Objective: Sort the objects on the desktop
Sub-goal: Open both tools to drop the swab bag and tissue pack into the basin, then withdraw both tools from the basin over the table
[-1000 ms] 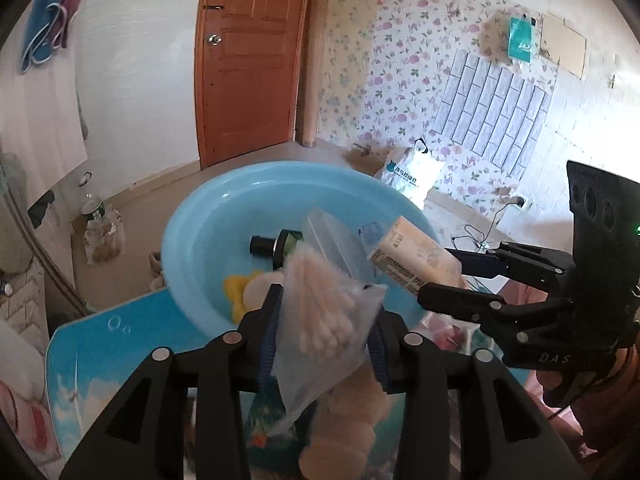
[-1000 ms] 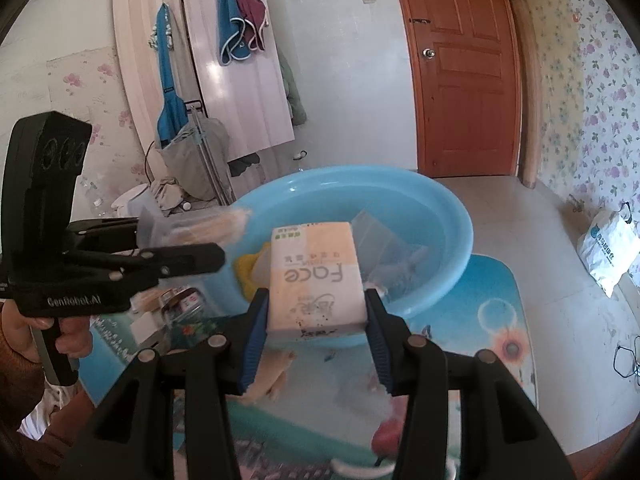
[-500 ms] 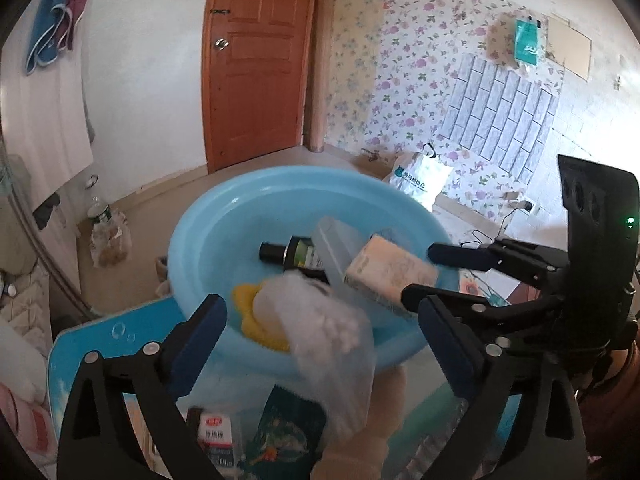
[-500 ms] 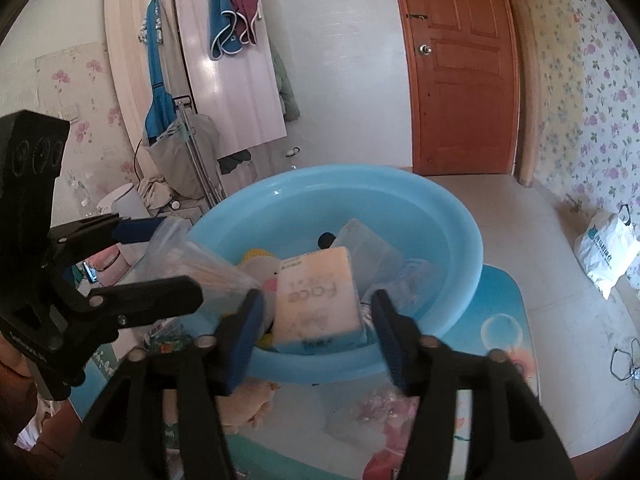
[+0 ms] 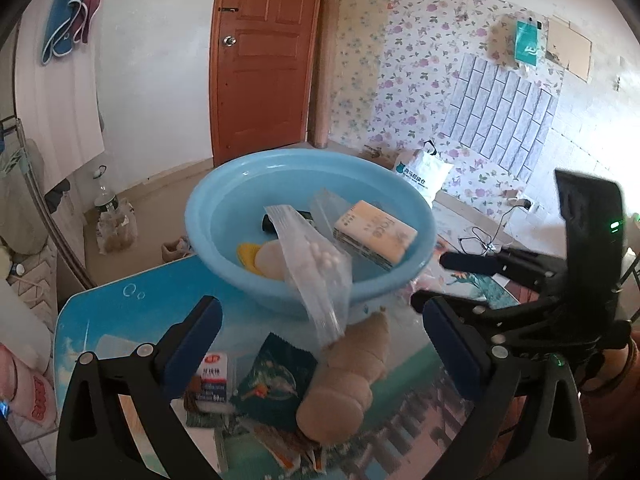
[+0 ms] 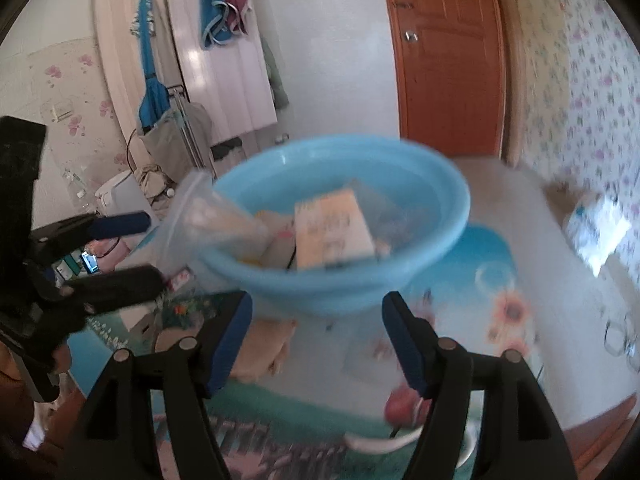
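A light blue basin stands on the table. A tissue pack lies inside it on other items. A clear bag of cotton swabs hangs over the near rim, half in and half out. My left gripper is wide open in front of the basin, jaws still opening; its pads are clear of the bag. My right gripper is also opening, short of the basin, with nothing between its fingers.
The basin also holds a yellow item and a dark bottle. On the printed tabletop in front lie a tan plush thing, a dark green packet, a small white box and a red object. A hand holds each gripper.
Both grippers opened and drew back from the basin. The left let go of the swab bag, now over the rim; the right let go of the tissue pack, now in the basin.
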Tool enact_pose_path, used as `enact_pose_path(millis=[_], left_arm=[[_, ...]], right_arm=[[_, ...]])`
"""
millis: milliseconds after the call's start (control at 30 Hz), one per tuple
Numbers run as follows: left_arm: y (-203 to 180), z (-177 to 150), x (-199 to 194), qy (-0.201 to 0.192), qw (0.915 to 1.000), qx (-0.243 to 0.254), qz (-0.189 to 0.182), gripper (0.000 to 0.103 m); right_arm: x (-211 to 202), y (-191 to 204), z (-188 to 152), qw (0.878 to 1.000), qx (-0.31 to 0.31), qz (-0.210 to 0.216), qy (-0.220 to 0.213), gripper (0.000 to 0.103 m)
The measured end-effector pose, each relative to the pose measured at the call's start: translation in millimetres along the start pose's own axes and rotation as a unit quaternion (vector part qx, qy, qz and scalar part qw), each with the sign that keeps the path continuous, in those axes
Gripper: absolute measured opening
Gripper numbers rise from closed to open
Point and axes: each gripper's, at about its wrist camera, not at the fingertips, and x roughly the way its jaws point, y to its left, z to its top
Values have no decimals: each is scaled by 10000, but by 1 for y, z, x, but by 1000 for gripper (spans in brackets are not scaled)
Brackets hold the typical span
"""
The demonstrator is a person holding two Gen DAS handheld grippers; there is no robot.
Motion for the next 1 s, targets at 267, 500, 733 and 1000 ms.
enact_pose_path(millis=[267, 500, 733, 1000], left_arm=[[-4, -26, -20, -35, 9998, -216, -26, 103], [-9, -46, -36, -15, 9999, -124, 13, 103], [-4, -59, -52, -128, 9997, -112, 190, 103], [4, -66, -52, -226, 9986, -300, 362, 103]], right_arm=[[-13, -3, -30, 9988, 405, -151, 235, 70], [-32, 1, -42, 9982, 479, -343, 104, 82], [-40, 13, -48, 9988, 330, -364, 32, 91], [-49, 14, -47, 9960, 565, -574, -374, 103]])
